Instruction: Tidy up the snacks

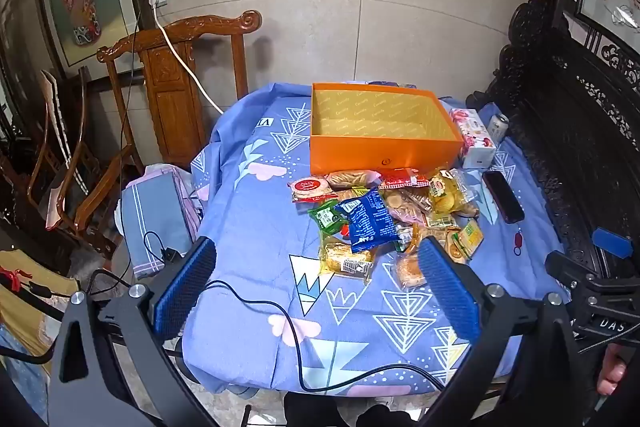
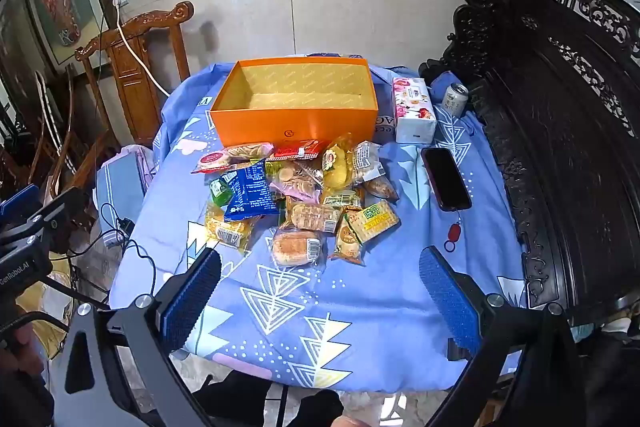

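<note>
Both grippers level, fingers (image 1: pixel 448 291) spread — snacks (image 2: pixel 296 195) ahead

Glossy plastic snack wrappers (image 2: pixel 296 195); matt cardboard box (image 2: pixel 296 125) (cloth (image 2: pixel 360 307) beneath).

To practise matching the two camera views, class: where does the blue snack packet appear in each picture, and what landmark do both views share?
Left wrist view: blue packet sits right of centre, on the left part of the snack pile.
Right wrist view: blue packet sits left of centre, again on the pile's left part.
Shared landmark: the orange box, open, just behind the pile.
</note>
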`<state>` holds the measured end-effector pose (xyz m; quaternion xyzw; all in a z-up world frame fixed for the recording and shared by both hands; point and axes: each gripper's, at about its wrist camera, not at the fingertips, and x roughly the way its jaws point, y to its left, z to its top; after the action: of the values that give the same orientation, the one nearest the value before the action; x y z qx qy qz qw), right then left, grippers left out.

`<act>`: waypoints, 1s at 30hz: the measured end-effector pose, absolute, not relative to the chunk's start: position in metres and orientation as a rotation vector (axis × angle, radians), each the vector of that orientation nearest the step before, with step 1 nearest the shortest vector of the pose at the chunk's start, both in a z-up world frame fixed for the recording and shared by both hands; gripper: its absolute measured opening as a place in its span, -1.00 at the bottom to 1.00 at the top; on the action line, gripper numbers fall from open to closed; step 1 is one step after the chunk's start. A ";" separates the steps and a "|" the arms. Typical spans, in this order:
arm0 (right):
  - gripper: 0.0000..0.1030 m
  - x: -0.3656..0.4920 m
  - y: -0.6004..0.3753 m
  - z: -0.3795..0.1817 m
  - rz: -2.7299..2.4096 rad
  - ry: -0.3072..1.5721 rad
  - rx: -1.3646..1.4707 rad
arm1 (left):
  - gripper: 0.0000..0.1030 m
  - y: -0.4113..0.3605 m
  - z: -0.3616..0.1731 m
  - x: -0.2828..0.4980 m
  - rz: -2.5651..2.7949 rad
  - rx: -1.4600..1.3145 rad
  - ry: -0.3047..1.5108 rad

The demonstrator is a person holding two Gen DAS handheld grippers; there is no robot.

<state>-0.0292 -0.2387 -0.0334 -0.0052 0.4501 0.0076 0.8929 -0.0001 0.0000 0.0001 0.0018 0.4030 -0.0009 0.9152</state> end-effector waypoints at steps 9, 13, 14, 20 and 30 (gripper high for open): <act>0.93 -0.027 -0.238 -0.036 0.015 0.935 -0.013 | 0.92 0.003 -0.001 0.001 0.001 0.004 0.837; 0.93 -0.027 -0.239 -0.036 0.015 0.936 -0.012 | 0.92 0.005 -0.001 0.000 0.002 0.003 0.837; 0.93 -0.027 -0.239 -0.036 0.015 0.935 -0.012 | 0.92 0.005 -0.001 0.000 0.001 0.002 0.837; 0.93 -0.026 -0.239 -0.036 0.015 0.938 -0.015 | 0.92 0.004 -0.001 0.001 0.000 0.004 0.839; 0.93 -0.026 -0.240 -0.036 0.015 0.940 -0.014 | 0.92 0.003 -0.001 0.002 0.001 0.006 0.841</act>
<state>-0.0257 -0.2396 -0.0359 -0.0067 0.4528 0.0070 0.8915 0.0018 0.0027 -0.0006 0.0031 0.4084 0.0004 0.9128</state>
